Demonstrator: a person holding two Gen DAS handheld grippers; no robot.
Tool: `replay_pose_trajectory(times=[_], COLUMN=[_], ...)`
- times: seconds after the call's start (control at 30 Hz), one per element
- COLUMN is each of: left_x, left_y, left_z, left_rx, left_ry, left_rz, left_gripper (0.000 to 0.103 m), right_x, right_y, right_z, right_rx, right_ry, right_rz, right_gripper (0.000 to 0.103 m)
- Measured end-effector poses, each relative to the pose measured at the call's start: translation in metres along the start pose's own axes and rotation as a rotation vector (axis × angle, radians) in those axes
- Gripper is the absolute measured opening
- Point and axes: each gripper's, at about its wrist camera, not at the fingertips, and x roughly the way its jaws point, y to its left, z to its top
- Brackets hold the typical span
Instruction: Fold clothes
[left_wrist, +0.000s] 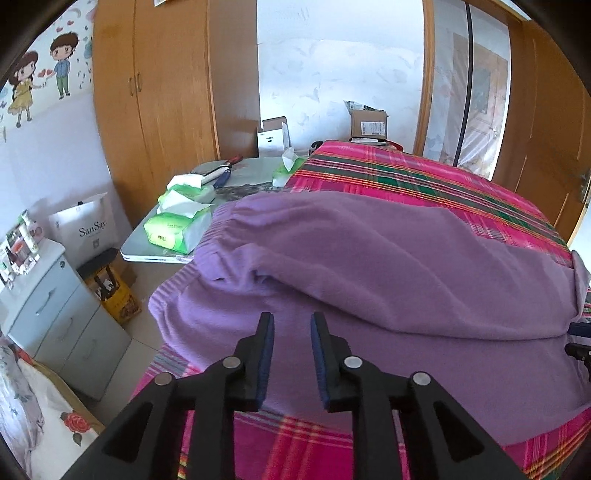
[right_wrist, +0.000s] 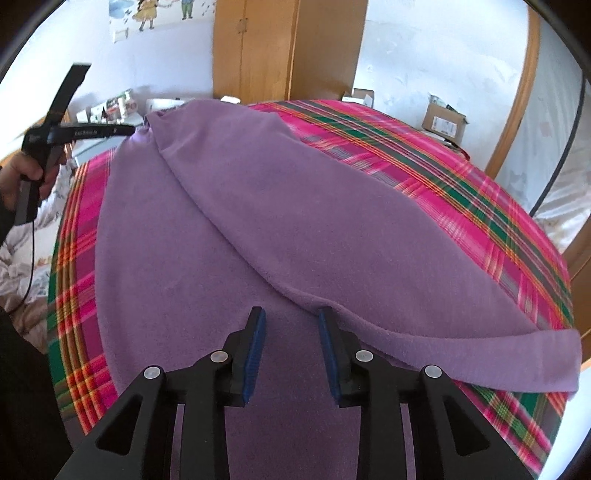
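The purple garment (right_wrist: 258, 229) lies spread on the plaid bed (right_wrist: 461, 177), one half doubled over toward 1 o'clock, with the left gripper (left_wrist: 291, 321) and right gripper (right_wrist: 291, 317) hovering parted and empty, so judging mid-fold, the next move calls for pinching an edge.

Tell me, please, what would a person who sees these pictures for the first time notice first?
The eye goes first to the purple garment, spread wide over the bright pink plaid cloth, with one half folded over the other. Next come the two open hand-held grippers: the right hand-held gripper hovers at the fold's edge, and the left hand-held gripper hovers over the garment's near part. Green tissue packs lie on the side table to the left.
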Motion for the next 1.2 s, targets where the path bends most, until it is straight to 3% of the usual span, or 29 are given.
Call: replay_pose_trajectory(times=[0.27, 0.33, 0.43, 0.57, 0.9, 1.2], left_x=[0.008, 0.009, 0.013, 0.017, 0.036, 0.058], left_y=[-0.011, -0.007, 0.009, 0.028, 0.057, 0.069], left_z=[0.003, 0.002, 0.001, 0.002, 0.01, 0.022], left_rx=[-0.018, -0.048, -0.158, -0.266, -0.49, -0.578], left_ry=[0.021, 0.026, 0.038, 0.036, 0.034, 0.051], left_rz=[-0.009, -0.032, -0.125, -0.193, -0.304, -0.32], left_gripper=[0.023, 0.023, 0.024, 0.032, 0.039, 0.036], right_x=[0.0, 0.0, 0.0, 0.002, 0.002, 0.008], right_y=[0.004, 0.003, 0.0, -0.008, -0.007, 0.02], right_z=[-0.001, -0.002, -0.002, -0.003, -0.001, 0.017], right_rx=[-0.025, -0.02, -0.007, 0.04, 0.032, -0.147], right_ry=[-0.004, -0.004, -0.003, 0.005, 0.012, -0.002], right_rz=[-0.031, -0.035, -0.034, -0.032, -0.037, -0.094], right_gripper=[0.034, 0.037, 0.041, 0.055, 0.056, 0.056])
